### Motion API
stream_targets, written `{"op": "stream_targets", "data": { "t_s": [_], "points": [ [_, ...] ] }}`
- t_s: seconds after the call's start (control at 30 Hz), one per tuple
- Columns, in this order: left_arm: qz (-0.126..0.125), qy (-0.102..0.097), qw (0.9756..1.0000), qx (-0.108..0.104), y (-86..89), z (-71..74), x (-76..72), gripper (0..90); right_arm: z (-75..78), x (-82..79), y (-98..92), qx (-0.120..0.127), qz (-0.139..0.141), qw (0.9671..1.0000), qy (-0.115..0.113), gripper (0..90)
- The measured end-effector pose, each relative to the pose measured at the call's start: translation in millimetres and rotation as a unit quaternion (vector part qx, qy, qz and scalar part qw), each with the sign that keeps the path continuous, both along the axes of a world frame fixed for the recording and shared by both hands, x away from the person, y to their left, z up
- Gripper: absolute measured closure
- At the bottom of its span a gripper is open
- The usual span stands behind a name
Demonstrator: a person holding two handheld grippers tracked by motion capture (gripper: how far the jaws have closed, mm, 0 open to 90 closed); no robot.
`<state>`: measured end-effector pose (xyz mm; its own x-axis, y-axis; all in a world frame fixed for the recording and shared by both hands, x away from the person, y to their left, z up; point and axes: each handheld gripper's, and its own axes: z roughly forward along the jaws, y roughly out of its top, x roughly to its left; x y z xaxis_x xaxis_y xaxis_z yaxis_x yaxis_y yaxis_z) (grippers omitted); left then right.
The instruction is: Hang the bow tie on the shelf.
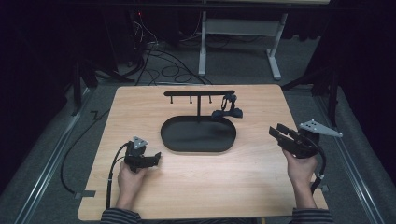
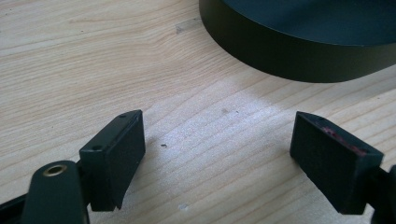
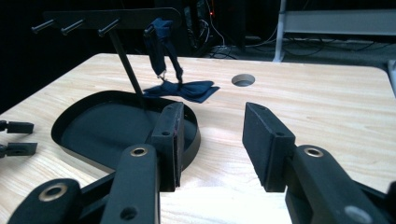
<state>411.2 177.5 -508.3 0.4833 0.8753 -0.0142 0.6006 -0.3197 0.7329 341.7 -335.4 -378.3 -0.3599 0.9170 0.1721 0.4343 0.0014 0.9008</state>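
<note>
High view: a light wooden table (image 1: 196, 186) carries a black oval metal tray (image 1: 198, 134) at the centre of the frame, from whose far edge rises a thin black T-shaped stand with small pegs under its crossbar (image 1: 199, 93). A dark blue strap with a bow-shaped end (image 1: 228, 108) hangs from the right end of the crossbar, its bow lying on the wood just right of the tray's upper edge. At lower left, the person's left hand (image 1: 130, 179) grips the left gripper (image 1: 156, 157) low over the table, pointing rightward toward the tray's near left rim; the forearm enters from the bottom edge in a striped sleeve (image 1: 120, 216). At right, the right hand (image 1: 301, 168) holds the right gripper (image 1: 276, 132) raised and angled toward the upper left, well apart from the tray. Left gripper view: both jaws stand wide apart over bare wood, with the tray wall at upper right. Right gripper view: the jaws are spread, nothing between them; tray, stand and strap lie beyond at upper left, and a round hole in the tabletop (image 3: 243, 80) shows at upper centre.
</note>
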Motion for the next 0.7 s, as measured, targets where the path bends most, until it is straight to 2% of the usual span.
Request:
{"op": "stream_targets", "data": {
  "t_s": [0.17, 0.7],
  "points": [
    [0.0, 0.0, 1.0, 0.0, 0.0, 0.0, 0.0, 18.5, -4.1, -2.8, 0.7, -0.006, 0.004, 1.0, 0.007, 60.3],
    [-0.001, 0.0, 1.0, 0.0, 0.0, 0.0, -0.1, 18.6, -18.8, -7.1, 8.2, 0.016, 0.019, 0.9997, 0.002, 61.0]
  ]
}}
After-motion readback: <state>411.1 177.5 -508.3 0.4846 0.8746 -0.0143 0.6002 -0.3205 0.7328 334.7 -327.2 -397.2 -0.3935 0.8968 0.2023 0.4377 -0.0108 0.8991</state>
